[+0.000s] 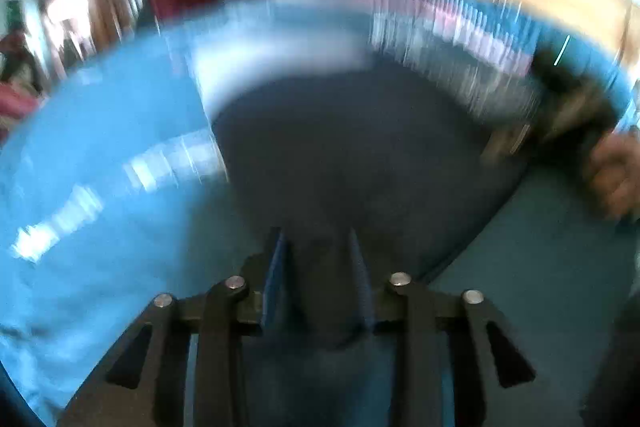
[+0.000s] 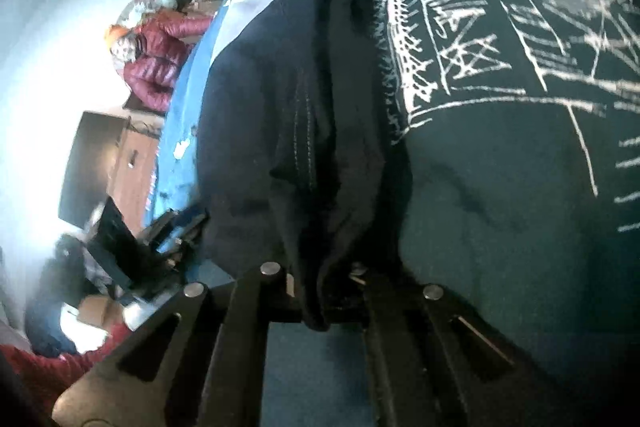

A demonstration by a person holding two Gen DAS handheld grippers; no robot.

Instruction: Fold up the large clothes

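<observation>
A: What does the right gripper [image 2: 320,291] have?
B: Its fingers are pinched together on a bunched fold of the dark navy garment [image 2: 288,115], which hangs across the frame, stitched seam showing.

A: And the left gripper [image 1: 320,267]?
B: The view is badly smeared. Its blue-padded fingers [image 1: 276,267] stand a little apart with dark cloth [image 1: 340,155] running between them; whether they grip it I cannot tell.

A: Where does the cloth lie?
B: Spread on the blue bedsheet [image 1: 100,155]. A patterned dark blanket with white markings [image 2: 520,67] sits just beside it. A hand [image 1: 616,179] shows at the right edge, and a red jacket [image 2: 160,59] lies beyond the bed
</observation>
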